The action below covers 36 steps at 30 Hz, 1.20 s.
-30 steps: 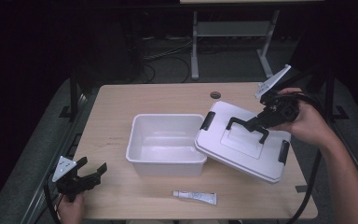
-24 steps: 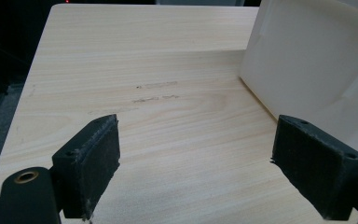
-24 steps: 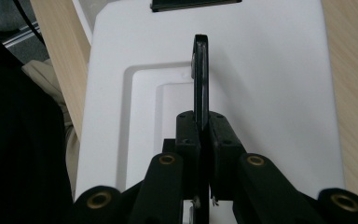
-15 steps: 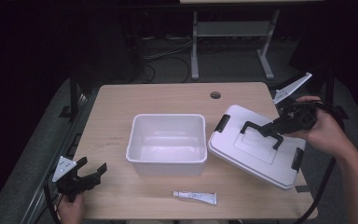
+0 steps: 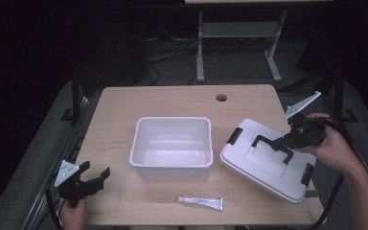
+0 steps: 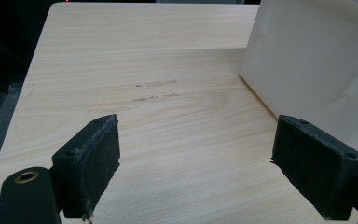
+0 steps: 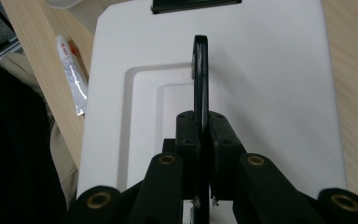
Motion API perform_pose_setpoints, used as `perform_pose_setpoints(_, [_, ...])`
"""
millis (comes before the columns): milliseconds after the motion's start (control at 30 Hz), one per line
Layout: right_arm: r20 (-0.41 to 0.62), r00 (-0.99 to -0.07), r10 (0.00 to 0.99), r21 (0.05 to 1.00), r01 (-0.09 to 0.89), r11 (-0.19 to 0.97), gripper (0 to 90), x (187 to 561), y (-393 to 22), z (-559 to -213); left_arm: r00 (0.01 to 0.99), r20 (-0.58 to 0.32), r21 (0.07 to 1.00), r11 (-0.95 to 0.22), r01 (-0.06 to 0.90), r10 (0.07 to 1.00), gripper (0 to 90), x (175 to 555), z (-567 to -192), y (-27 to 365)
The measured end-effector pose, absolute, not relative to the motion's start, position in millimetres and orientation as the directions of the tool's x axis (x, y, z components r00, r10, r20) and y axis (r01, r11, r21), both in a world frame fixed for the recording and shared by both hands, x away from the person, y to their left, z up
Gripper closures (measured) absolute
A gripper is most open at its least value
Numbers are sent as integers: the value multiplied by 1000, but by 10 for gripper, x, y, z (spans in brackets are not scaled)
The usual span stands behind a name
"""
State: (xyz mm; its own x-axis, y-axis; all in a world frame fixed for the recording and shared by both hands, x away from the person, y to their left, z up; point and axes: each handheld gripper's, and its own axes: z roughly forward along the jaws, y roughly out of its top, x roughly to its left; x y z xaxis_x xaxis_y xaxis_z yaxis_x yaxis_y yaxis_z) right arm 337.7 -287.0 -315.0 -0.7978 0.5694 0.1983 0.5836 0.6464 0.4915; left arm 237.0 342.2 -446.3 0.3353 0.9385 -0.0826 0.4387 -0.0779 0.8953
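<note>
The step in hand looks like setting the lid (image 5: 272, 165) aside on the table (image 5: 172, 103), with the box (image 5: 171, 147) already uncovered. The right gripper (image 5: 292, 140) is clamped on the lid's black handle (image 5: 272, 147); in the right gripper view the pads (image 7: 186, 140) press flat on either side of the thin handle bar (image 7: 200, 79), with no gap showing. The lid sits toward the right edge of the table, just beside the box and apart from it. It appears tilted, its near right corner low by the table's front right corner and its far side raised under the handle, so it probably is not fully laid down yet; whether that low corner touches the wood cannot be told.

The box stands open and empty at the middle of the table. A small tube (image 5: 200, 202) lies near the front edge, in front of the box and just left of the lid's near corner. The left gripper (image 5: 92, 177) waits at the front left corner with its jaws spread wide and nothing between them; in the left gripper view they frame bare wood, with the box wall (image 6: 307, 60) off to one side.

The next move likely calls for lowering the lid until it rests flat, keeping its near corner off the tube and its right edge on the table, then releasing the handle. After that the tube seems the likely thing to go into the box.
</note>
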Motion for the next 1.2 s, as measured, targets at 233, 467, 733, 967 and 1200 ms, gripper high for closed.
perform_pose_setpoints(233, [219, -782, 583, 482, 607, 632, 838, 3400, -2869, -3375, 334, -84, 896, -75, 437, 939, 140, 2368, -4462, 3426])
perform_pose_setpoints(467, [241, -764, 599, 466, 632, 619, 838, 3433, -2894, -3637, 332, -84, 896, -75, 438, 939, 140, 2371, -4465, 3419])
perform_pose_setpoints(733, [255, -747, 614, 457, 653, 604, 838, 3461, -2927, -3799, 336, -81, 894, -80, 440, 938, 140, 2373, -4466, 3415])
perform_pose_setpoints(967, [252, -731, 635, 443, 670, 596, 837, 3503, -2945, -3920, 337, -79, 894, -83, 441, 938, 140, 2377, -4469, 3412])
perform_pose_setpoints(1200, [256, -722, 643, 436, 680, 589, 835, 3522, -2942, -3995, 336, -79, 895, -82, 439, 939, 140, 2375, -4467, 3418])
